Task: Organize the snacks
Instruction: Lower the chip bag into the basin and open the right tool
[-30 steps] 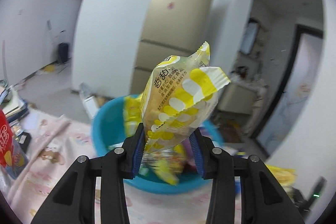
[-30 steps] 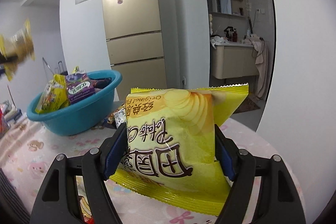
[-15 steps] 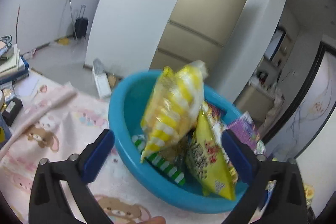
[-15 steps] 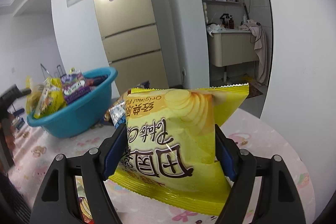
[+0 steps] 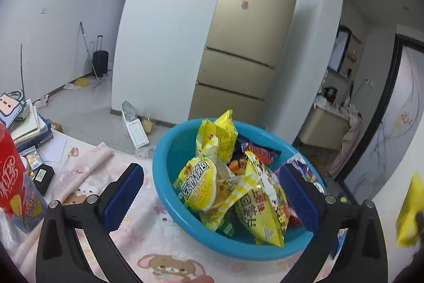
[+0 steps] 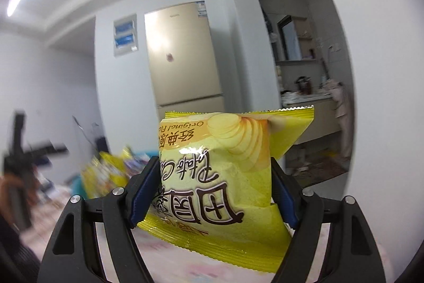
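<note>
At the far left of the left wrist view a red drink can [image 5: 13,177] stands on the pink cartoon-print surface [image 5: 148,235]. The left claw [image 5: 212,192] is spread wide and holds nothing; just beyond it sits the round blue plastic basin [image 5: 169,150], piled with snack packets, a yellow-and-white striped packet [image 5: 201,184] nearest. The right claw [image 6: 212,192] is clamped on the large yellow crisp bag [image 6: 225,166], which is lifted above the surface.
</note>
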Tool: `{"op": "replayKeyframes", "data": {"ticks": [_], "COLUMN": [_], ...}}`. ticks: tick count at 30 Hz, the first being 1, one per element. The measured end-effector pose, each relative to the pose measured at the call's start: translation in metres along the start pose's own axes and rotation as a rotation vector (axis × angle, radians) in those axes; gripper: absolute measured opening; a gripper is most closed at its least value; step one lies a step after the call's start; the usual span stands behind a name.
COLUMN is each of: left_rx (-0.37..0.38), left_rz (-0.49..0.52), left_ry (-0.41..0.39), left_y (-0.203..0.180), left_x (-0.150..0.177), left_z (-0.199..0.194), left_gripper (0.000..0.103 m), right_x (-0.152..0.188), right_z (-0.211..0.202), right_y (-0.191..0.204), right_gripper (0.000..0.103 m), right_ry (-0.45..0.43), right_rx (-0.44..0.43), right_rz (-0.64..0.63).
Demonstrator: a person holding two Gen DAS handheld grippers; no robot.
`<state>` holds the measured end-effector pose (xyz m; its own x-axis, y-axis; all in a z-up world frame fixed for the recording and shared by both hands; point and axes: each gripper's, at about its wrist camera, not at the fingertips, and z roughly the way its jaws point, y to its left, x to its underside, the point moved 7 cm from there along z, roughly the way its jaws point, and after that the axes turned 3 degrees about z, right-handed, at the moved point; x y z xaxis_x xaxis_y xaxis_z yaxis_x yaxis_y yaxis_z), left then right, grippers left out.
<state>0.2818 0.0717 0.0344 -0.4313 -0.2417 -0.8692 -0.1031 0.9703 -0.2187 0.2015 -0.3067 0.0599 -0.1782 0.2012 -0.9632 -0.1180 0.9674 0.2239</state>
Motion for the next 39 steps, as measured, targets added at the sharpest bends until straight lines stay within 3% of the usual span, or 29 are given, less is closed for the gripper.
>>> {"op": "replayKeyframes", "data": {"ticks": [4, 7, 13, 15, 18, 21, 24, 26, 29, 32, 34, 36, 39], "left_rx": [0.067, 0.111, 0.046, 0.068, 0.098, 0.08, 0.02, 0.018, 0.035, 0.029, 0.032, 0.062, 0.117], "left_rz": [-0.037, -0.098, -0.185, -0.248, -0.312, -0.315, -0.256, -0.202, -0.117, -0.03, -0.002, -0.005, -0.014], "left_ry": [0.115, 0.128, 0.156, 0.171, 0.205, 0.213, 0.214, 0.219, 0.236, 0.233, 0.225, 0.233, 0.228], "left_y": [0.0, 0.007, 0.039, 0.05, 0.057, 0.057, 0.047, 0.036, 0.014, -0.002, -0.009, -0.014, -0.02], "left_x": [0.008, 0.006, 0.01, 0.014, 0.019, 0.022, 0.024, 0.026, 0.03, 0.031, 0.031, 0.031, 0.027], "left_z": [0.003, 0.0, 0.003, 0.005, 0.011, 0.015, 0.017, 0.021, 0.025, 0.026, 0.026, 0.025, 0.02], "left_gripper": [0.103, 0.103, 0.103, 0.103, 0.103, 0.103, 0.103, 0.103, 0.103, 0.103, 0.103, 0.103, 0.103], "right_x": [-0.035, -0.05, -0.007, 0.007, 0.016, 0.015, 0.007, 0.007, 0.026, 0.047, 0.053, 0.05, 0.033], "right_z": [0.036, 0.082, 0.195, 0.217, 0.25, 0.272, 0.283, 0.292, 0.309, 0.31, 0.307, 0.299, 0.275], "right_y": [0.039, 0.082, 0.155, 0.167, 0.17, 0.168, 0.153, 0.151, 0.157, 0.166, 0.17, 0.167, 0.163], "right_gripper": [0.077, 0.077, 0.077, 0.077, 0.077, 0.077, 0.077, 0.078, 0.08, 0.1, 0.103, 0.103, 0.103], "right_ry": [0.048, 0.141, 0.478, 0.497, 0.509, 0.512, 0.488, 0.478, 0.537, 0.624, 0.663, 0.662, 0.595], "right_rx": [-0.087, -0.181, -0.217, -0.215, -0.122, -0.114, -0.195, -0.229, -0.154, -0.204, -0.237, -0.245, -0.274], "right_rz": [0.007, -0.015, -0.078, -0.088, -0.132, -0.08, 0.143, 0.216, 0.149, 0.135, 0.143, 0.161, 0.208]}}
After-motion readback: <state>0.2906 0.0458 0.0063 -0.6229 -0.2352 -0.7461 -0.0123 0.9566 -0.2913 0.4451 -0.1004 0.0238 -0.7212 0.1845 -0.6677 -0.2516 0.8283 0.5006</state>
